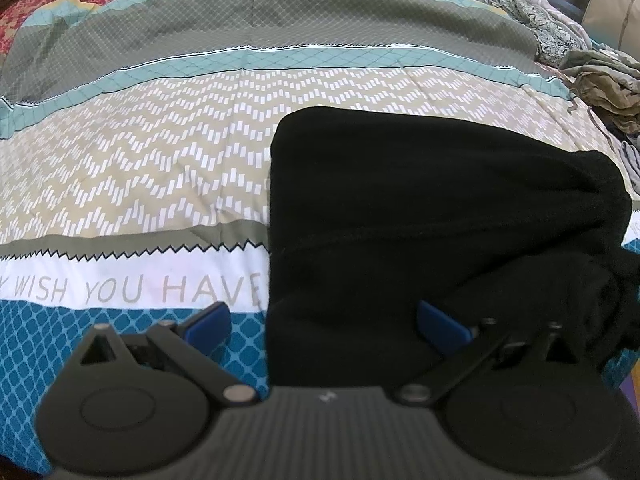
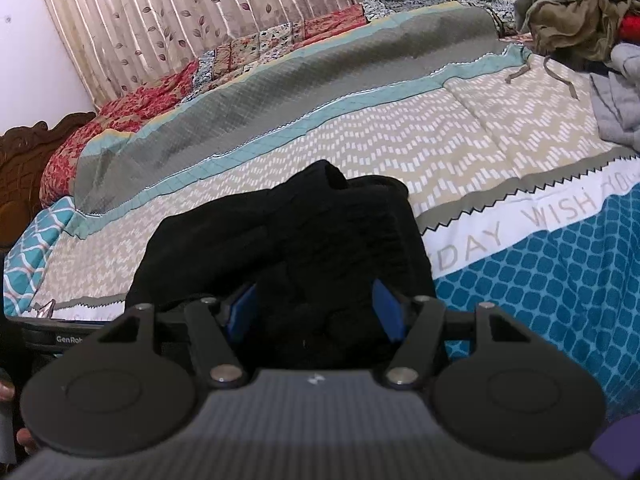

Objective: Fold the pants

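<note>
**Black pants bundled on the patterned bedspread**

Across both frames we see the bedspread [image 1: 140, 168], a broad quilted cloth banded in grey-green lattice, teal, beige chevrons of white dashes, a white strip with grey lettering, and blue scales. Behind it, in the upper left of the right wrist view, hangs a pleated, glossy curtain [image 2: 160, 12] printed with leaves.

On the bedspread lie the black pants [image 1: 420, 208], soft, matte and fuzzy, folded into a thick rounded block in the right half of the left wrist view. A crumpled olive garment [image 2: 572, 16] sits in the upper right.

At the bottom of the left wrist view, we see the left gripper [image 1: 324, 320] tilted steeply downward, its blue pads spread wide apart, one over the bedspread, one over the pants' edge.

The right gripper [image 2: 316, 312] slopes more gently; black fabric bulges between its blue pads, but we cannot tell whether they press it.
</note>
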`<state>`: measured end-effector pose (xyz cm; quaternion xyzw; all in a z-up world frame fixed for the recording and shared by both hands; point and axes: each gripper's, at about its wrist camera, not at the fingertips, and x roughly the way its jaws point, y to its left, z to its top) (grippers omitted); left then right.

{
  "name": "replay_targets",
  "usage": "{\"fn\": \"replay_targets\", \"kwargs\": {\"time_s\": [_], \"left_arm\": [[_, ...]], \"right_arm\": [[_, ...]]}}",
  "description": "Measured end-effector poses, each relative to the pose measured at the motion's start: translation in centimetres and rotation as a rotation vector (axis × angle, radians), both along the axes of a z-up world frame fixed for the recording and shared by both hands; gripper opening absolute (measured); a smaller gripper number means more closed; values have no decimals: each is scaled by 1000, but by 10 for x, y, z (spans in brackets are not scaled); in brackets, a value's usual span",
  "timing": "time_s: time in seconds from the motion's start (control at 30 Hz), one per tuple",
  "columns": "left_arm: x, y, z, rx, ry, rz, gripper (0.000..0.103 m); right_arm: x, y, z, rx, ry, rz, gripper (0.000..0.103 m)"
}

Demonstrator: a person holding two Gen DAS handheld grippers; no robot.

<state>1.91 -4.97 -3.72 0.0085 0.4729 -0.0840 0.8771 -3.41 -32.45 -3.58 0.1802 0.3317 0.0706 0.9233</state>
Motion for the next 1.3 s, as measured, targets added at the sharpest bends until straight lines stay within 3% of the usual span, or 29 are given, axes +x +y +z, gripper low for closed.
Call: {"fn": "replay_targets", "kwargs": {"time_s": [0.77,1.3], "left_arm": [[-12,5,12,23,29,47,103],[-15,12,16,-36,44,66,103]], "right_arm": [[-1,-1,-1,-3,-11,13,66],[-2,-1,-1,-8,-14,14,66]]}}
